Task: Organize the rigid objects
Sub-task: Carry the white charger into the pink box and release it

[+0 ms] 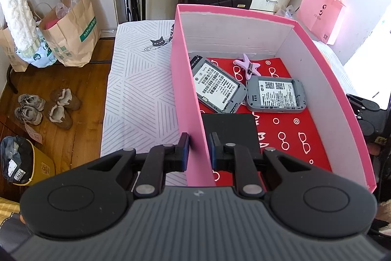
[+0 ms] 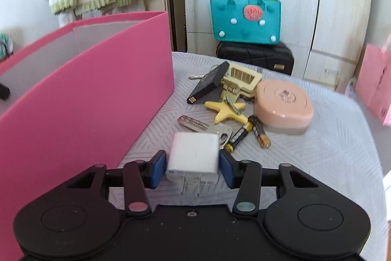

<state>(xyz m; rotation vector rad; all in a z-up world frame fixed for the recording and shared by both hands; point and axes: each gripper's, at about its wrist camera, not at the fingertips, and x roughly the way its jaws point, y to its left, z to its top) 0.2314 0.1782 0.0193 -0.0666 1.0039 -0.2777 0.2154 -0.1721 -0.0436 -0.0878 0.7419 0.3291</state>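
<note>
**A:** What might go wrong?

**B:** My right hand-held gripper point(image 2: 193, 169) brackets the smooth white square plastic charger point(image 2: 194, 157), pads just short of its sides, nothing gripped. Closing off-centre could twist it against the metal nail clipper point(image 2: 221, 135) just beyond.

**A:** And the left?

**B:** My left hand-held gripper point(image 1: 199, 151) is clenched on the thin wall of the pink cardboard box point(image 1: 185, 94), steadying it; tugging could tip it. Grey modems lie inside ahead.

Open pink cardboard box point(image 1: 185, 80) with red patterned lining, holding two grey battery-backed devices point(image 1: 218, 87), a lilac clip point(image 1: 247, 67), white square plug charger point(image 2: 194, 158) lying prongs-forward beside the box, near two batteries point(image 2: 246, 133)
</note>
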